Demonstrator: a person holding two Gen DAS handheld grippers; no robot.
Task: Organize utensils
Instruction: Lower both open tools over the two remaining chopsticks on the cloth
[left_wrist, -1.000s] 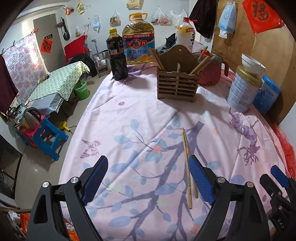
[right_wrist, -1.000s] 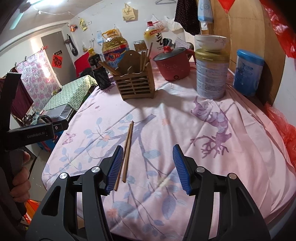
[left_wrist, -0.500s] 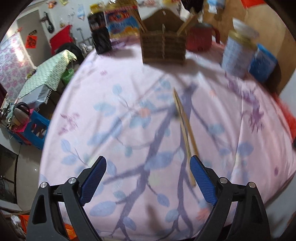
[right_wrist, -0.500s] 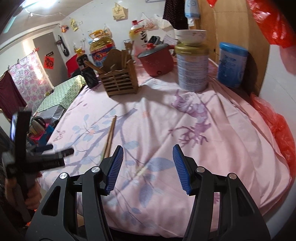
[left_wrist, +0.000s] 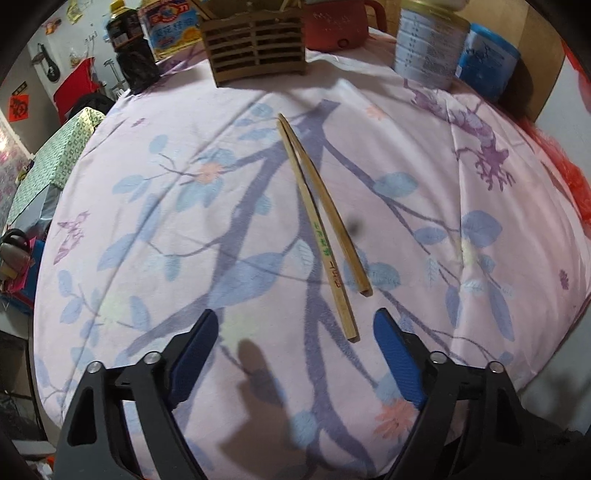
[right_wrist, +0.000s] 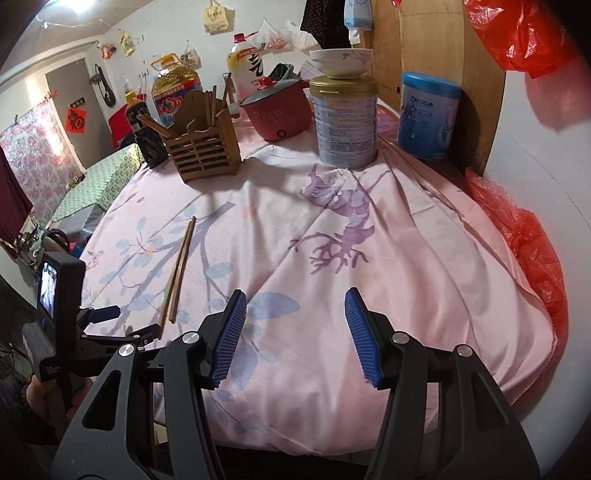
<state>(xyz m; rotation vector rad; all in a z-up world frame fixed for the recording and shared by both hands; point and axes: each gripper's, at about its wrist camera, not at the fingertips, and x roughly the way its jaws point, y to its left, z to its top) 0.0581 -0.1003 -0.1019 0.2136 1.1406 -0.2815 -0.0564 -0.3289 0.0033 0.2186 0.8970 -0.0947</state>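
Note:
Two wooden chopsticks (left_wrist: 321, 236) lie side by side on the pink flowered tablecloth (left_wrist: 147, 221), pointing at the slatted wooden utensil holder (left_wrist: 255, 40) at the far edge. My left gripper (left_wrist: 295, 325) hovers low over their near ends. Its jaws are closing, wide apart and touching nothing; the ends lie just ahead, toward the right finger. In the right wrist view the chopsticks (right_wrist: 179, 269) lie at the left with the left gripper (right_wrist: 129, 323) at their near tips. The holder (right_wrist: 205, 155) has several chopsticks standing in it. My right gripper (right_wrist: 295, 299) is open over bare cloth.
At the back stand a red pot (right_wrist: 277, 107), a tall tin (right_wrist: 345, 122) with a bowl (right_wrist: 341, 62) on top, a blue can (right_wrist: 428, 114) and a dark bottle (left_wrist: 133, 55). A red plastic bag (right_wrist: 532, 251) hangs by the table's right edge.
My left gripper has dropped toward the chopsticks and tilted further down, so they now fill its view. My right gripper has drifted right, away from the chopsticks.

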